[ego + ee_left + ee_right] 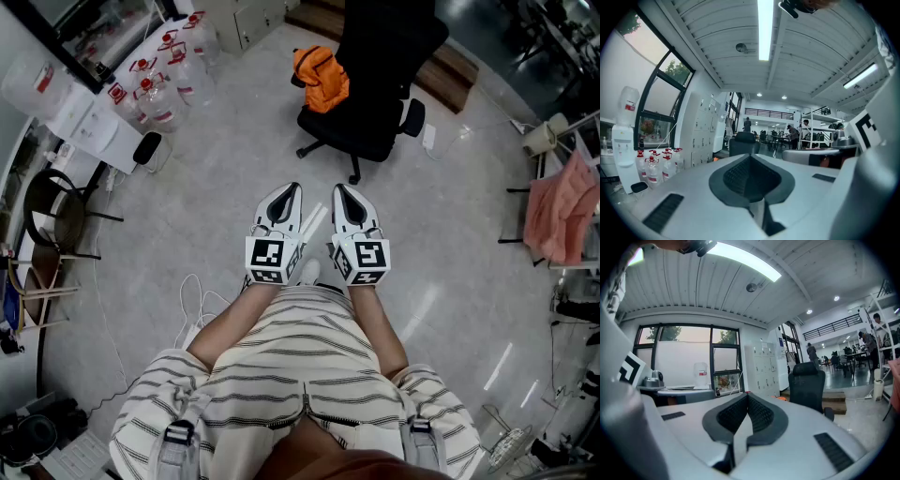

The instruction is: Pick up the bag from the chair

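Grey floor [216, 178] — orange bag [321, 77] on chair [380, 66] (jugs [159, 89] nearby); left gripper [291, 188], right gripper [338, 188] — jaws together.

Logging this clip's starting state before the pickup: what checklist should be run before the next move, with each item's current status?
1. Left claw empty: ok, shut on nothing.
2. Right claw empty: ok, shut on nothing.
3. Claws open for grasping: not ok, both shut.
4. Bag located: ok, the orange bag sits on the black chair.
5. Bag within reach: not ok, chair stands well ahead of both claws.
6. Floor toward chair: ok, the cable lies off to the left.
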A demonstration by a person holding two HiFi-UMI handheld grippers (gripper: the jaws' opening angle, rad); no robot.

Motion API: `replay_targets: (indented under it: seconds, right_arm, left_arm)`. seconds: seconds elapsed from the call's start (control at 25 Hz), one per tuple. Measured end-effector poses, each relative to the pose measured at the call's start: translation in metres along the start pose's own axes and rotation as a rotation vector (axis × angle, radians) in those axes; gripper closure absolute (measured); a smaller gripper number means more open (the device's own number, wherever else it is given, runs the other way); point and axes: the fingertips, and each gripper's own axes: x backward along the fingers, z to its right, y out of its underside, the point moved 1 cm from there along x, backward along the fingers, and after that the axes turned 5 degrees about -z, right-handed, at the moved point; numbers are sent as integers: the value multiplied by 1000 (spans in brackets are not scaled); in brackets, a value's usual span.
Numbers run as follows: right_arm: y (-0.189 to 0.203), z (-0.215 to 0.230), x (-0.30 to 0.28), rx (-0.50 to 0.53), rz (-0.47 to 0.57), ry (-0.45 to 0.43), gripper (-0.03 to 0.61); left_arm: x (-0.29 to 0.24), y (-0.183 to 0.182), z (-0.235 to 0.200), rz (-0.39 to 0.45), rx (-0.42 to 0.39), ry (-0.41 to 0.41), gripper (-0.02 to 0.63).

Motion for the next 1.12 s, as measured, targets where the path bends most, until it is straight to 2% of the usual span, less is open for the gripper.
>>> replay_targets:
  seconds: [0.68,1.12]
  right_arm:
    - [-1,12,-17,8,16,-8,560]
    - [-4,39,-33,14,27,-35,560]
  left_arm:
    - [-20,2,-4,-7,-8,-4,591]
    - [-49,5,3,-13,-21,-21,591]
